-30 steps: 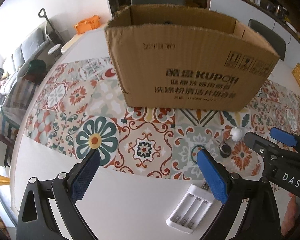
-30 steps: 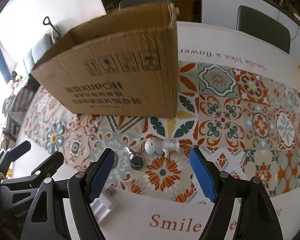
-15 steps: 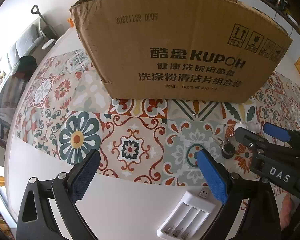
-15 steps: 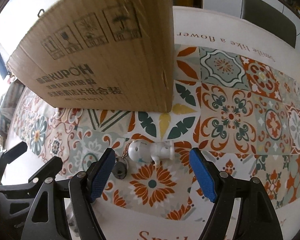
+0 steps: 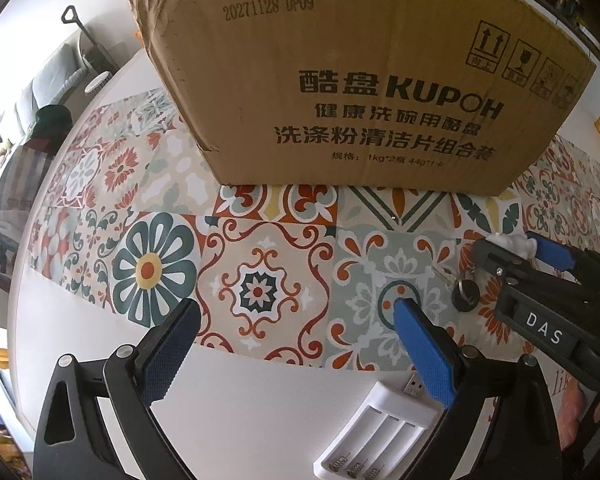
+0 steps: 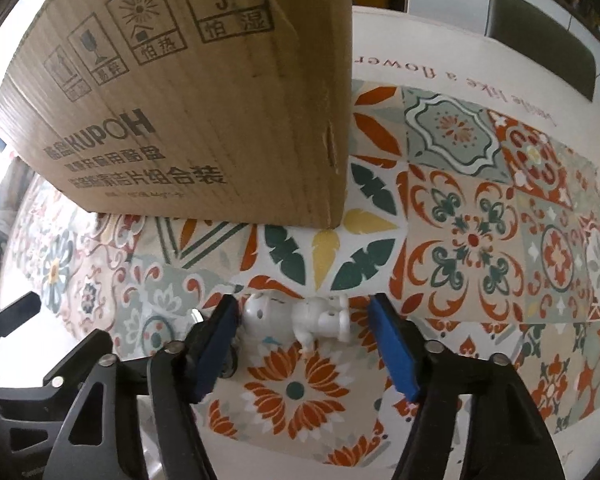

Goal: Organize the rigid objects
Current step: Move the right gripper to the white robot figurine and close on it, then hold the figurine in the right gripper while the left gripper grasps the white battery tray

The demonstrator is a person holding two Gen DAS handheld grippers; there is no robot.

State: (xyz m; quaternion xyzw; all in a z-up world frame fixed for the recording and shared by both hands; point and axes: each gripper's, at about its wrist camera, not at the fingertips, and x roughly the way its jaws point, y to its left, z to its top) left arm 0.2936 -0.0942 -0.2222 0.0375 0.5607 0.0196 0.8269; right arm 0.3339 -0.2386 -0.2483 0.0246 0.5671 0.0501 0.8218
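Right wrist view: white figurine [image 6: 300,318] framed low in centre.
Right hand-held gripper [image 6: 306,344] is closing around it, pads not yet pressing; left hand-held gripper [image 5: 296,344] is held released.

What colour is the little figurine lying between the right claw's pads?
White all over; the figurine shows best in the right wrist view.

Bright daylight, sharp centre, strong fisheye bending, dark corners.
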